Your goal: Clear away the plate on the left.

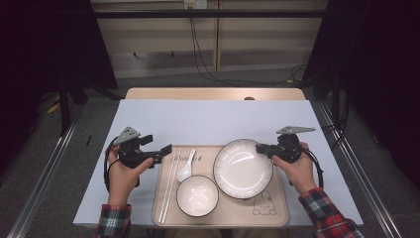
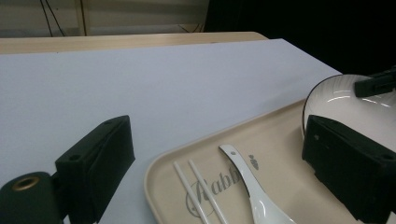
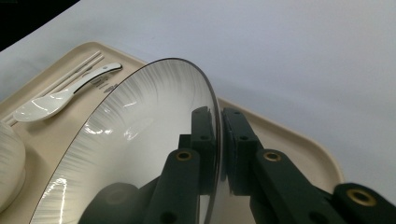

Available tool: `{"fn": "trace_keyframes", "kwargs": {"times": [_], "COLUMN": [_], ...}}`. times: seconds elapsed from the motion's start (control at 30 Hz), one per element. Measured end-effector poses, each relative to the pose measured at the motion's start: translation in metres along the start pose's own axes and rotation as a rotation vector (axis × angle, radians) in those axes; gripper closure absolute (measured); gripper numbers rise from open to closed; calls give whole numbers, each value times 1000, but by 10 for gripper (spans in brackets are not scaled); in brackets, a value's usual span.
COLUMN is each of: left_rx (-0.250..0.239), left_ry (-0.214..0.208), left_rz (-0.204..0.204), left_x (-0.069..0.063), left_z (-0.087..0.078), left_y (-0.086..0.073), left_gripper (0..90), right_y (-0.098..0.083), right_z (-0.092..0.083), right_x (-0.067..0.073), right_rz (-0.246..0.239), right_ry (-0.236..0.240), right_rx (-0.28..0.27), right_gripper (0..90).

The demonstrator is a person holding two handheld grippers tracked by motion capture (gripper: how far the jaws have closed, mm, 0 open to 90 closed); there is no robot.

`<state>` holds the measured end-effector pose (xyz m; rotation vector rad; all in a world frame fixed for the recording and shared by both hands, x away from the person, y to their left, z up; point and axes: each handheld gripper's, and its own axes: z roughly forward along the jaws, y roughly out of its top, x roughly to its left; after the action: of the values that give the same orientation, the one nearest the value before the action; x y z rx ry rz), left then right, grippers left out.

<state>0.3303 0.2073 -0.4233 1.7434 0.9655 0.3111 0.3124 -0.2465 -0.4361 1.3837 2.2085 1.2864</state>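
A beige tray lies at the table's near edge. On it are a large white plate with a dark rim, a small white bowl, a white spoon and white chopsticks. My right gripper is shut on the plate's right rim; in the right gripper view its jaws pinch the rim from both sides. My left gripper stands open just left of the tray's far left corner. Its wide-apart jaws frame the tray corner, the spoon and the chopsticks.
A pale blue mat covers the table, with bare room behind and to both sides of the tray. Metal rails run along the floor on either side, and cables hang by the far wall.
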Motion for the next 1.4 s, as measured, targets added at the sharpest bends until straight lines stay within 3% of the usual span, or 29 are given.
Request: {"fn": "trace_keyframes", "kwargs": {"times": [0.3,0.57,0.67,0.73,0.93,1.23,1.4], "left_rx": [2,16,18,12,8,9,9], "left_ry": [5,8,7,11,18,17,16], "left_rz": [-5,5,4,-3,-10,-10,-7], "left_x": [-1,-1,0,0,1,2,2], "left_z": [2,5,4,4,3,2,0], "left_y": [-1,-2,-2,-3,-3,-3,-2], "left_gripper": [90,90,90,90,89,88,87], "right_y": [-8,-14,-17,-16,-13,-13,-16], "right_z": [-1,0,-1,-3,-11,-26,-37], "right_x": [-6,-12,-17,-17,-16,-17,-19], "right_rz": [24,5,50,46,33,15,2], "right_ry": [-15,-55,-45,-28,-59,-35,-47], "right_rx": [3,22,13,-4,-50,-123,-161], "right_gripper": [840,868,836,795,570,333,239]}}
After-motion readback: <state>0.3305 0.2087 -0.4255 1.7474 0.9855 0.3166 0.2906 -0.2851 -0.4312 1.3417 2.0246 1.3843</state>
